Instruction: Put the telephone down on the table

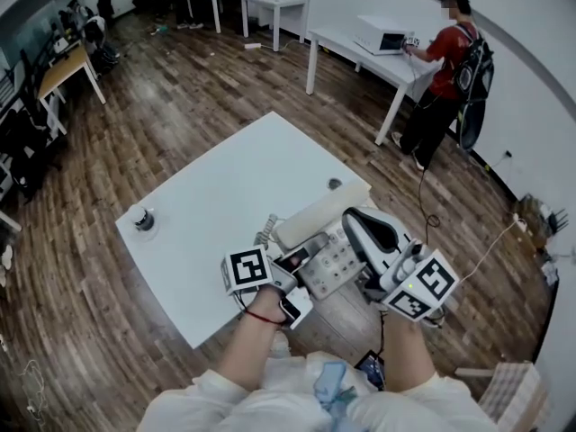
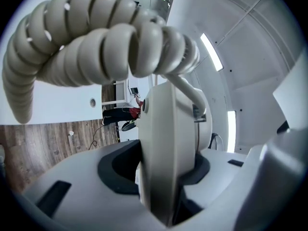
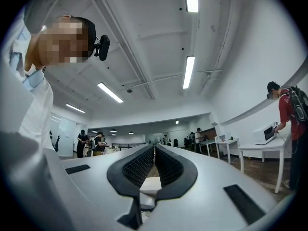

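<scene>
Telephone (image 1: 335,261) sits at the near edge of the worktop (image 1: 225,187), clamped edgewise in the partly spread left tool (image 2: 166,148). Right tool (image 3: 154,150) is fully closed and empty. Hazard: the single-sided grip may let the body tip, or the coiled cord (image 2: 96,42) may snag, so it falls short.

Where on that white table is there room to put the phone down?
Nearly the whole table is bare: the wide stretch between the small dark object at its left edge and the round hole near its right edge, up to the far corner. Only the near right edge is crowded, by the telephone, left gripper and right gripper.
</scene>
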A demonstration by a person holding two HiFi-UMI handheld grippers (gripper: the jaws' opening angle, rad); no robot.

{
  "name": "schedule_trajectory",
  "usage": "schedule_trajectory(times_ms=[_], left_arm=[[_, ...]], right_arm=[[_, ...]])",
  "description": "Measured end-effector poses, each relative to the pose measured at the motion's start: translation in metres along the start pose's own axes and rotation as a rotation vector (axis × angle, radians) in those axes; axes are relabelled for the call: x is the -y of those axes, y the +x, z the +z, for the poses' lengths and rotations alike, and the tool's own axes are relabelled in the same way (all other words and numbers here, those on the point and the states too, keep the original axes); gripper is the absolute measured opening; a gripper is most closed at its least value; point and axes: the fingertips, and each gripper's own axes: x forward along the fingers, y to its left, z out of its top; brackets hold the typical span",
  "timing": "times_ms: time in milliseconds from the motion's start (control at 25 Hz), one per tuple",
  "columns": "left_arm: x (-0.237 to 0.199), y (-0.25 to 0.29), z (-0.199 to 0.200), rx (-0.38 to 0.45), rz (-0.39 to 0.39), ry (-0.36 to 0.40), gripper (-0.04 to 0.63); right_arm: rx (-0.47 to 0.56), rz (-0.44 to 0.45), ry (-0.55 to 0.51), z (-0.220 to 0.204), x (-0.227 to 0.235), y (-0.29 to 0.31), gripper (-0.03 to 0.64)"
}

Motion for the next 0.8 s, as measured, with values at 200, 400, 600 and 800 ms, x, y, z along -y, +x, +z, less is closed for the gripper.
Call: schedule_trajectory(times_ms=[200, 400, 600, 800], left_arm=[[-0.004, -0.028, 0.036, 0.042, 0.013, 0.029, 0.170], [-0.006, -0.052, 0.063, 0.101, 0.010, 0.023, 0.170], [-0.005, -0.066, 0.087, 0.156, 0.020, 0.007, 0.170], [-0.009, -0.082, 0.119, 0.235, 0.013, 0.038, 0.170]], right_arm=[[0.000, 0.061, 0.019, -0.008, -0.012, 0.046, 0.034], [-0.008, 0.123, 0.019, -0.014, -0.026, 0.082, 0.034], [-0.018, 0.181, 0.046, -0.019, -0.026, 0.108, 0.034], [-0.028, 0.262, 0.066, -0.026, -0.029, 0.140, 0.034]])
